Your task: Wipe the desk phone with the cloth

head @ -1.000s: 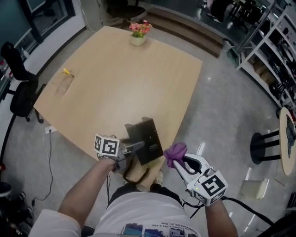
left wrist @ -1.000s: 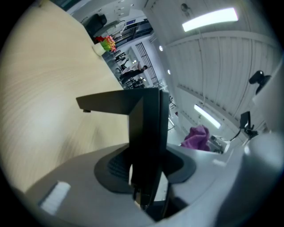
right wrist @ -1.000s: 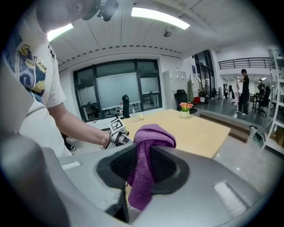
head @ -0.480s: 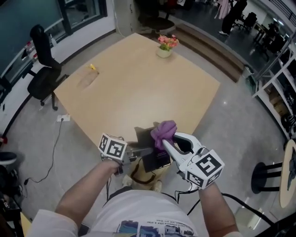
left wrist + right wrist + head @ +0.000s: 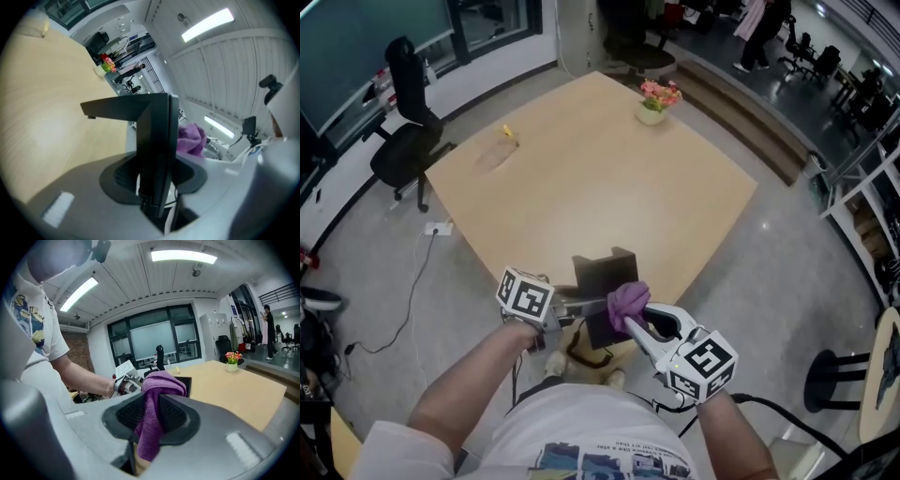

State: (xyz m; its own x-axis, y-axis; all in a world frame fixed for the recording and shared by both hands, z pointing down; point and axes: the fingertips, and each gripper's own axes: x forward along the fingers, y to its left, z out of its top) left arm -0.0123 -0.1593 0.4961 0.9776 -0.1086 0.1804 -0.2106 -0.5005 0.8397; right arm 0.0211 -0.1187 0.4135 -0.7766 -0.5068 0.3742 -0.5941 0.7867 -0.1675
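Desk phone (image 5: 602, 277): black and angular, held at the end of the left gripper's jaws.
Left gripper (image 5: 579, 305): jaws clenched on the desk phone's lower edge, so its thin black body stands between the pads.
Right gripper (image 5: 639, 323): just to the right of the desk phone, with its jaws clamped on the cloth.
Cloth (image 5: 628, 302): purple and bunched, bulging out past the jaw tips. It sits at the desk phone's right side – actual contact is not clear.
Bench (image 5: 581, 178): pale wood, lying beneath the desk phone and stretching away beyond it. Whether the desk phone rests on it cannot be told.
Flower pot (image 5: 654, 101): far beyond the desk phone, holding pink blooms.
Office chair (image 5: 408, 141): black – well apart from the desk phone, off to its left.
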